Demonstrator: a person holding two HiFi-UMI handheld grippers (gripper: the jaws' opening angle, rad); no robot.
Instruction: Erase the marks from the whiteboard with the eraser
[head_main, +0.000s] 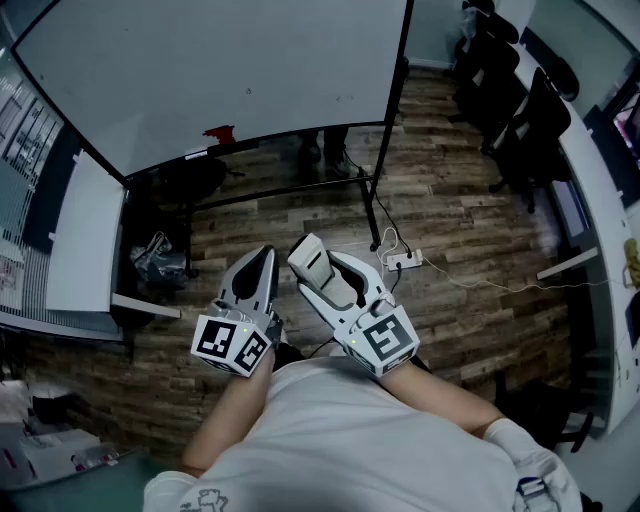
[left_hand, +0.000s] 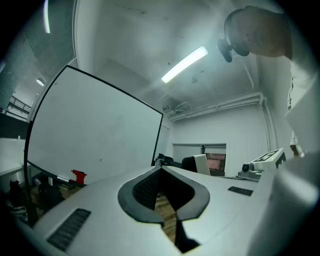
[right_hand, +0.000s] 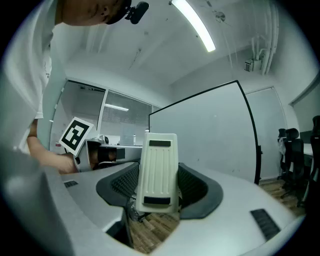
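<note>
I see a smooth, faintly glossy whiteboard (head_main: 220, 70) in a dark metal frame (head_main: 396, 90), a ribbed cream plastic eraser (right_hand: 159, 150) against the right gripper (right_hand: 157, 171)'s matt grey shell and dark knurled pads (right_hand: 196, 186), and a floor (head_main: 460, 240) of grainy, weathered-looking wood planks.

Eraser (right_hand: 158, 170): cream-white plastic block, ribbed back, dark strip at each end. Clamped upright between jaws of right gripper (head_main: 338, 278), top end poking past jaw tips. Whiteboard (head_main: 200, 70): large, black-framed, upright, well apart from eraser. Surface near blank, one tiny dark speck.
</note>
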